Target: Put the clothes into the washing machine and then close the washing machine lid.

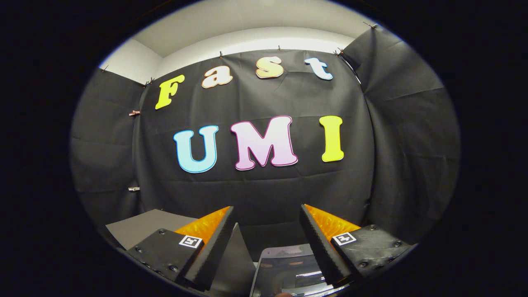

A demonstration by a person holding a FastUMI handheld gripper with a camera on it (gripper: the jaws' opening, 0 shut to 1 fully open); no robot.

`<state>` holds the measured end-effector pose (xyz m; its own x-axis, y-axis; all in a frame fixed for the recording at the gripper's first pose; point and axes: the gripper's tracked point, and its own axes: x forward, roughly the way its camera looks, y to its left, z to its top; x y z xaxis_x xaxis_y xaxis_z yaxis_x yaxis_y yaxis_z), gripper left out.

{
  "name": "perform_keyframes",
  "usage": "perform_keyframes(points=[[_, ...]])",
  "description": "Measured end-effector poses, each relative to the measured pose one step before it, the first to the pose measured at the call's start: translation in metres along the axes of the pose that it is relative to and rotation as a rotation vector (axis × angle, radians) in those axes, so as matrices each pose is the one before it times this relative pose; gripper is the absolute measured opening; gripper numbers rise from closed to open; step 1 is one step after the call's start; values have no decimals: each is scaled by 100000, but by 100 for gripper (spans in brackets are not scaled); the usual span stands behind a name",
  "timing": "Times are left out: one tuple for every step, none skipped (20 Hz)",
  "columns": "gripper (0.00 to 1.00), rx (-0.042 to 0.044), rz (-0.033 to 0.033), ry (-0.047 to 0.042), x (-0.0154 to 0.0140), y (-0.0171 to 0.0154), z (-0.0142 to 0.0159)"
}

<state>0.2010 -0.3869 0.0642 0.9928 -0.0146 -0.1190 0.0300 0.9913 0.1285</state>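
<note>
Gripper (pixel 267 243) is held level and aimed at the black cloth wall (pixel 264 189) of the booth, its two fingers spread wide apart with nothing between them; it is released. One washing machine (pixel 288 268) is in view, only in part: a glossy rounded lid or top surface low between the fingers, nearer the right finger, below and just ahead of the tips. Whether the lid is up or down cannot be told. One grey desk (pixel 144 225) surface lies beyond the left finger, against the cloth wall. One small rounded shape shows below the machine; too little of it is visible to identify it.
</note>
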Motion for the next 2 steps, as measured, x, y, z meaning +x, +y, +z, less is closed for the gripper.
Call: perform_keyframes(points=[[99, -569, 188, 203, -13, 1, -44], [99, -62, 249, 112, -29, 100, -4]])
